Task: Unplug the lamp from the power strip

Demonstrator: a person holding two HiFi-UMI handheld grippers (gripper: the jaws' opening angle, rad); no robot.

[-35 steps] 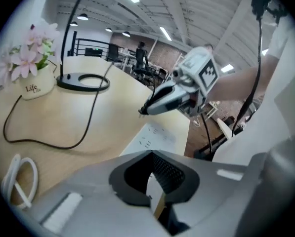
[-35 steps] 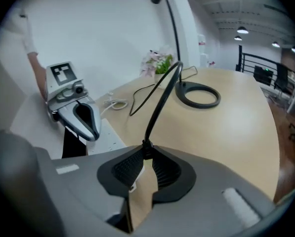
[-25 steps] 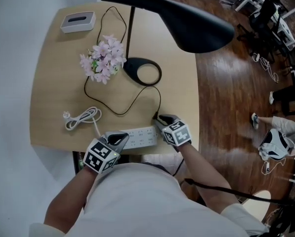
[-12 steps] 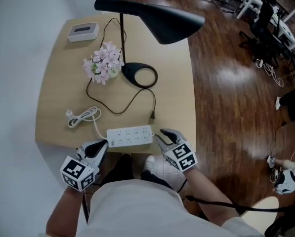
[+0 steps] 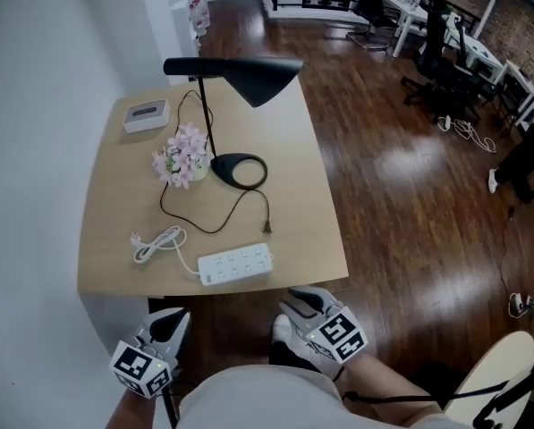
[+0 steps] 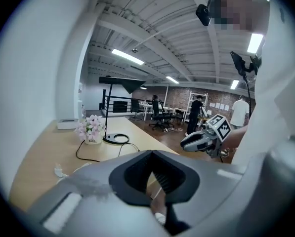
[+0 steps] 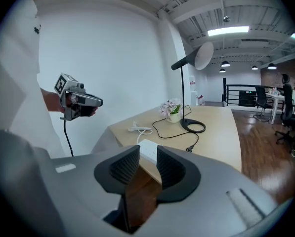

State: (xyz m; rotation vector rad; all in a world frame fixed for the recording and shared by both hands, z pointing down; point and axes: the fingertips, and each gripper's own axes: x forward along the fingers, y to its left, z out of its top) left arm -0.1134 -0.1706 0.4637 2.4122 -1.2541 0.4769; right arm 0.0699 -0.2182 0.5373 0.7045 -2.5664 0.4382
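Lamp (image 5: 247,71) plug (image 5: 267,228) lying loose on the worktop (image 5: 307,195), just beyond the strip (image 5: 236,265).
The person is standing clear of the worktop's near edge, holding both tools low by the body. The left hand-held gripper (image 5: 170,322) is showing its jaws together with nothing in them; the right hand-held gripper (image 5: 293,302) is holding its jaws slightly apart, empty. The plug is lying near the strip's far right corner, not touching it, its cord (image 5: 215,228) curving to the lamp base beside the flowers (image 5: 182,157).

I am in an open-plan office. Black swivel chairs (image 5: 438,88) and white desks (image 5: 410,12) stand on a wooden floor (image 5: 401,186). Strip lights (image 6: 127,57) hang under bare ceiling beams.
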